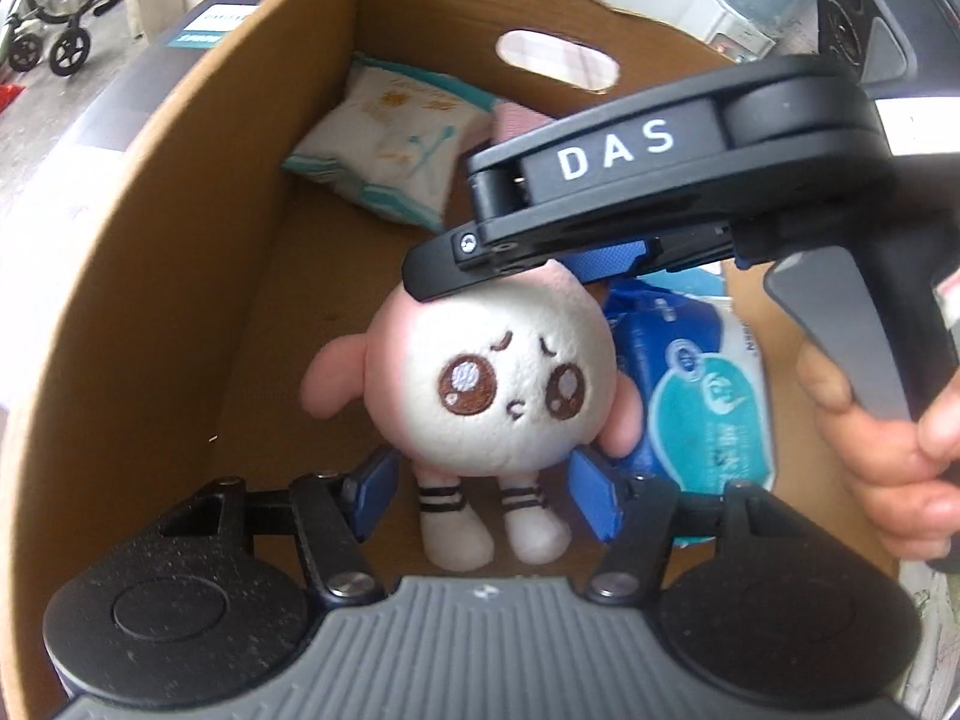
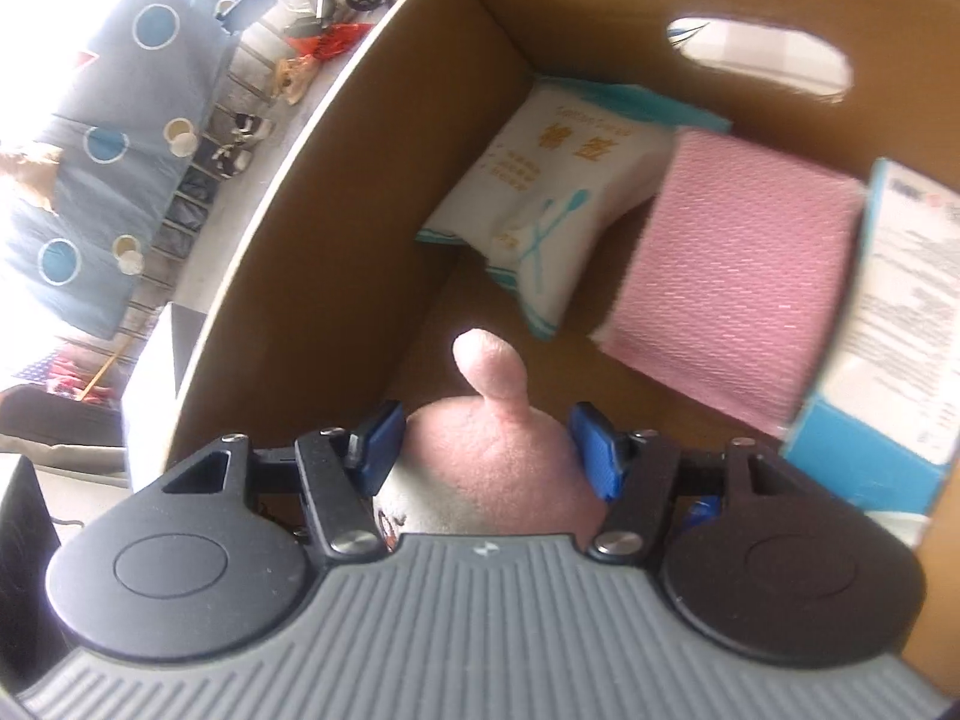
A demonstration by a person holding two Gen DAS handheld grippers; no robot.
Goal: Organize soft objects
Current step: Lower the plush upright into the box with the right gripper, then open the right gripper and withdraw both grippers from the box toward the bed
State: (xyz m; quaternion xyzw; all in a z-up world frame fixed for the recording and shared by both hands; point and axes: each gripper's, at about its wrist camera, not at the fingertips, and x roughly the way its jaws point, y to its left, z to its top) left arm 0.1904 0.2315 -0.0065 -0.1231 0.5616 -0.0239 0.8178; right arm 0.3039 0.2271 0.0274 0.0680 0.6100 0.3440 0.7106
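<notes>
Plush doll (image 1: 510, 384), frame centre in cardboard box (image 1: 180, 240): light, squashy, sturdy. Right hand-held gripper (image 2: 486, 450) half-open, pads flanking head top, grip unclear. Left hand-held gripper (image 1: 480, 495) half-open, straddling legs, empty. Best hold: round head.

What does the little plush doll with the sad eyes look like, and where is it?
The plush doll is fuzzy and soft, with a round white face, brown embroidered eyes, a pink head with a stalk on top, pink arms and white striped-sock legs. It lies face up inside the cardboard box. The right gripper straddles its head; the left gripper straddles its legs.
</notes>
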